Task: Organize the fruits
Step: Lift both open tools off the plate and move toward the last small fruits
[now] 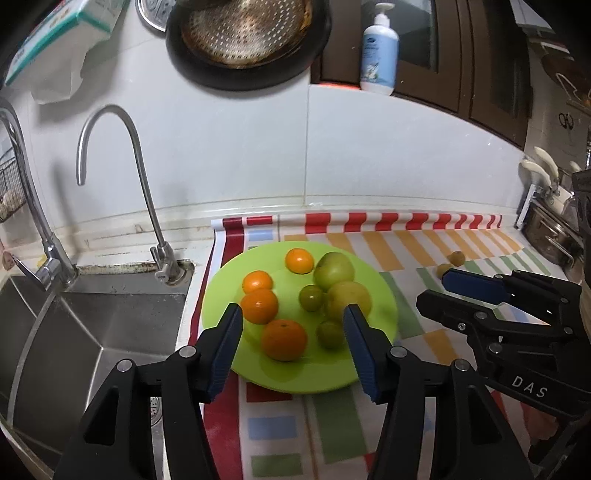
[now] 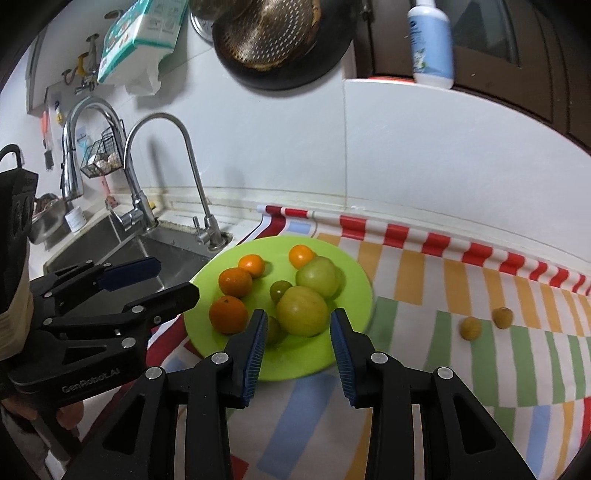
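Observation:
A lime-green plate (image 1: 221, 280) lies on a striped cloth and holds several oranges, the nearest (image 1: 284, 339), beside two large green apples (image 1: 333, 270) and two small green fruits (image 1: 311, 297). My left gripper (image 1: 292, 310) hovers over the plate's near side, open, with nothing between its pads. In the right wrist view my right gripper (image 2: 299, 314) is also open and empty above the plate (image 2: 354, 280), in front of a big apple (image 2: 303, 310). Two small yellow-brown fruits (image 2: 471, 328) lie loose on the cloth to the right. Each gripper shows in the other's view: right gripper (image 1: 439, 290), left gripper (image 2: 175, 278).
A steel sink (image 1: 92, 325) with two faucets (image 1: 110, 147) lies left of the plate. A dark pan (image 1: 243, 40) and a tissue pack (image 1: 62, 33) hang on the wall above. A soap bottle (image 1: 378, 48) stands on a ledge, and a steel pot (image 1: 550, 229) sits at far right.

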Tool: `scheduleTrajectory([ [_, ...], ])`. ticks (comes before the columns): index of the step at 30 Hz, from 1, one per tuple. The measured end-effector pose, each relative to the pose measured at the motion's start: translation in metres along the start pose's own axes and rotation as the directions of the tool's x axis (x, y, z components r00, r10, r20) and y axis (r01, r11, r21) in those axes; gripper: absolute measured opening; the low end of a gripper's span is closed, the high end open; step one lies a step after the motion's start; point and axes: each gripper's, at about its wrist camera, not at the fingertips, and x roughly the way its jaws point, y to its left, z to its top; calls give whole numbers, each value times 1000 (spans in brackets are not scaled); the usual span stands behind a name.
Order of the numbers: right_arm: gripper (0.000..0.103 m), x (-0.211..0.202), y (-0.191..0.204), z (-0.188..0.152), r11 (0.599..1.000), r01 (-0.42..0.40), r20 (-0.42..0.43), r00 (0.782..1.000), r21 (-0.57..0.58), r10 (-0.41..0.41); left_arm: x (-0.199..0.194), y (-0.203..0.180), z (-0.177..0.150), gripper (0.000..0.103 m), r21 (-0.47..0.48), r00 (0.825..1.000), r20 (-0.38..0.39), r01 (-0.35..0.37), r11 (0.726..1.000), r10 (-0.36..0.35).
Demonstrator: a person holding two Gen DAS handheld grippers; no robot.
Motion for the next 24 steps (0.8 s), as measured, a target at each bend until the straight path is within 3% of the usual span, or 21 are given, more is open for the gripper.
scheduleTrajectory([
  [2, 42, -10, -3, -2, 1000, 14, 13, 1000, 6, -14, -7, -5, 0, 59, 4, 1000, 11, -2, 1000, 2],
  [24, 42, -90, -49, -24, 988, 140, 93, 985, 68, -146, -52, -77, 7, 61, 56, 996, 86, 31, 998, -36],
])
